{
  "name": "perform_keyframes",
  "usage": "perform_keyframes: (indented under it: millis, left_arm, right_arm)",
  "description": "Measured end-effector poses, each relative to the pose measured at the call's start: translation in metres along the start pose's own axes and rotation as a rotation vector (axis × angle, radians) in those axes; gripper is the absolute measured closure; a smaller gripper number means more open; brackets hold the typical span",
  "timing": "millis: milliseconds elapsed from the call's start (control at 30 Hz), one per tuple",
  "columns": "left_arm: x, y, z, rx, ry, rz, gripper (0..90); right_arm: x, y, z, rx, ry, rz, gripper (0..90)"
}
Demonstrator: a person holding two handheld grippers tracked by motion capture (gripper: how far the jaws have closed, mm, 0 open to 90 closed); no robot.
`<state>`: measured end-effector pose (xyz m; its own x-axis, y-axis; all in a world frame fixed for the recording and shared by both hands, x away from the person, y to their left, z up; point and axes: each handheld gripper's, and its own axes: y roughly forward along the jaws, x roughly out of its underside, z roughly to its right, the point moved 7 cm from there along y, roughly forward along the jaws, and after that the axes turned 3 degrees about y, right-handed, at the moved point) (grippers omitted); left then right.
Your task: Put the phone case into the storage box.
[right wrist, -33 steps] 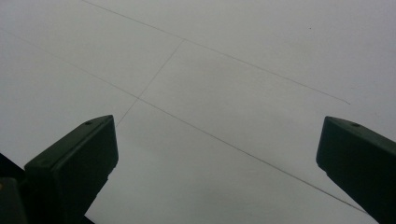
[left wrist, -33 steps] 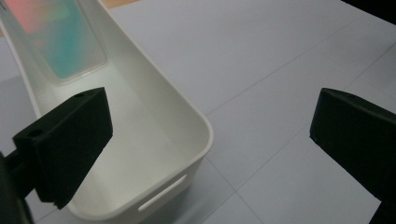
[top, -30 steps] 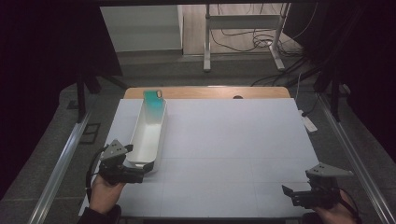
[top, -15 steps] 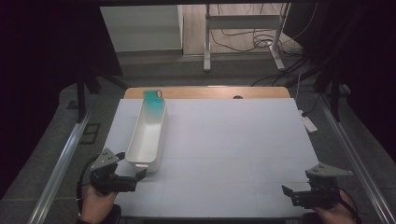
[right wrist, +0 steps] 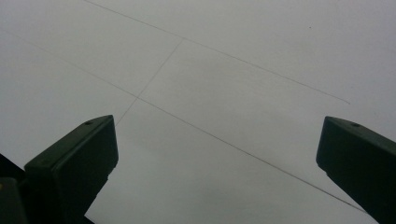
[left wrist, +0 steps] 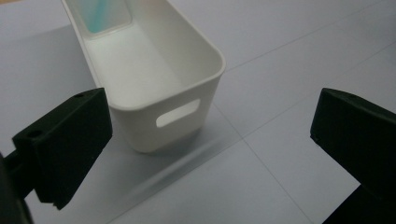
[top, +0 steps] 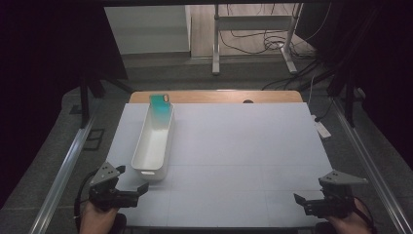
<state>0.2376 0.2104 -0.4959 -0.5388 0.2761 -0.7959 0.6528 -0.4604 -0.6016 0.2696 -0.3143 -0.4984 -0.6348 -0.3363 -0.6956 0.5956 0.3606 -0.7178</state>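
A white bin (top: 153, 141) lies along the desk's (top: 253, 146) left side. Left gripper (top: 139, 190) and right gripper (top: 298, 200) hover at the near corners, fingers spread, empty.

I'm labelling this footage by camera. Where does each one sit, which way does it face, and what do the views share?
High view: above the person's side, facing forward and down on the white table; the left gripper, right gripper and both hands show.
Left gripper view: rides the left gripper, looking between its open black jaws at the long white plastic bin.
Right gripper view: rides the right gripper, looking between its open jaws at bare table.
Shared: the bin with the teal phone case shows in the high and left gripper views.
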Motion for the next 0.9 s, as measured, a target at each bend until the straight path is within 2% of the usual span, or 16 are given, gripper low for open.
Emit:
perform_keyframes:
  millis: [400, 667, 900]
  left_arm:
    - [0.012, -0.003, 0.002, -0.025, -0.001, -0.025, 0.0]
    - [0.016, -0.002, 0.005, -0.057, 0.024, -0.056, 0.0]
    - [0.016, 0.001, 0.006, -0.068, 0.039, -0.083, 0.0]
  right_arm:
    - [0.0, 0.0, 0.0, 0.003, -0.002, -0.002, 0.0]
    - [0.0, 0.0, -0.001, 0.002, -0.004, -0.005, 0.0]
    - [0.0, 0.001, -0.001, -0.001, -0.007, -0.009, 0.0]
